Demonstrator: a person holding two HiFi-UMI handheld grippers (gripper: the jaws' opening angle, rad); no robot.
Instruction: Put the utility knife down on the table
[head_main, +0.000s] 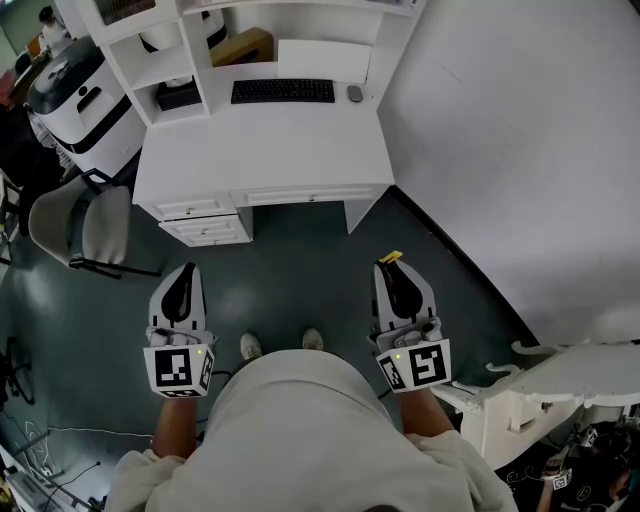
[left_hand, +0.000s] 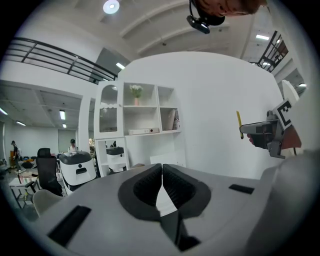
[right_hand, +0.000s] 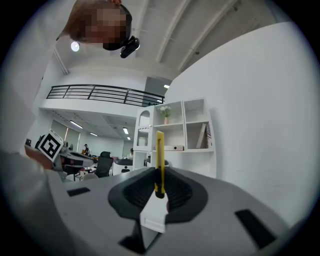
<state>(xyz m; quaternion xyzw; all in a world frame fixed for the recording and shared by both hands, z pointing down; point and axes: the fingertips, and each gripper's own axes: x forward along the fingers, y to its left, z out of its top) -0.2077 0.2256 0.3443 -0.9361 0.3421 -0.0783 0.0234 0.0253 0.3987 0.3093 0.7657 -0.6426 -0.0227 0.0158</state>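
A yellow utility knife (right_hand: 159, 160) stands upright between the pads of my right gripper (right_hand: 159, 181), which is shut on it. In the head view only its yellow tip (head_main: 391, 258) pokes out past the right gripper (head_main: 394, 270). My left gripper (head_main: 181, 275) is held level beside it at waist height, with its jaws shut on nothing (left_hand: 162, 176). From the left gripper view, the right gripper (left_hand: 250, 131) and the knife (left_hand: 239, 124) show at the right. The white desk (head_main: 270, 150) stands ahead, well beyond both grippers.
A black keyboard (head_main: 283, 91) and a mouse (head_main: 354, 93) lie at the desk's back under white shelves (head_main: 165, 50). A drawer unit (head_main: 205, 225) sits under the desk's left side. A grey chair (head_main: 85, 228) stands left, and a curved white wall (head_main: 520, 150) runs along the right.
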